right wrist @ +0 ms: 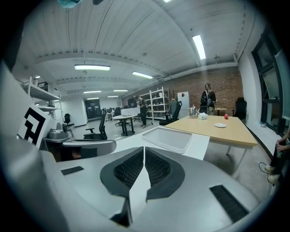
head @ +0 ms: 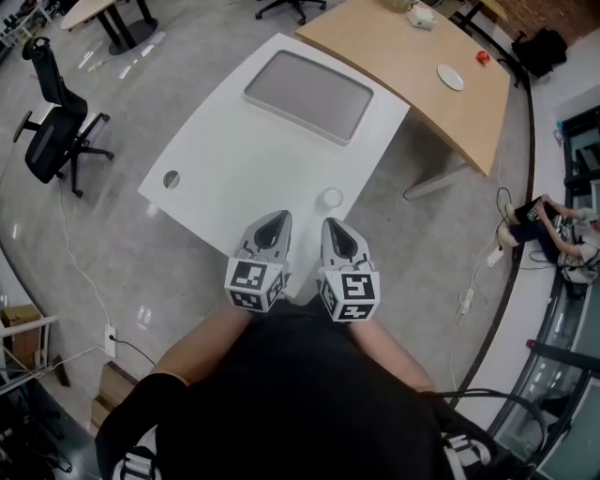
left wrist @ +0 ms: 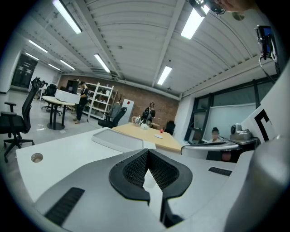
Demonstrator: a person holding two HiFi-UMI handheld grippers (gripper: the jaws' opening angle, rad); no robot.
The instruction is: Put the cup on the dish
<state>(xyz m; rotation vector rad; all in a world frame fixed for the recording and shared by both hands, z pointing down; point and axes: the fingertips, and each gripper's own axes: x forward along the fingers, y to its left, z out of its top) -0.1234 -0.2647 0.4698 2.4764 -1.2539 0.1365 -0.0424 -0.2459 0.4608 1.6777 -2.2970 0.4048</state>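
Note:
A small white dish (head: 451,78) lies on the wooden table (head: 394,56) at the far right; the right gripper view shows this dish (right wrist: 220,125) too. A small red object (head: 482,57) stands just beyond it, perhaps the cup, and it also appears in the right gripper view (right wrist: 225,116). Both grippers are held close to the person's body over the near corner of the white table (head: 234,159), far from the dish. My left gripper (head: 277,218) (left wrist: 147,152) is shut and empty. My right gripper (head: 334,224) (right wrist: 144,148) is shut and empty too.
A grey tray (head: 309,94) lies on the white table, which has round cable holes (head: 331,197) (head: 171,179). A white object (head: 422,16) sits at the wooden table's far end. An office chair (head: 56,112) stands at the left. A person (head: 562,234) sits at the right wall.

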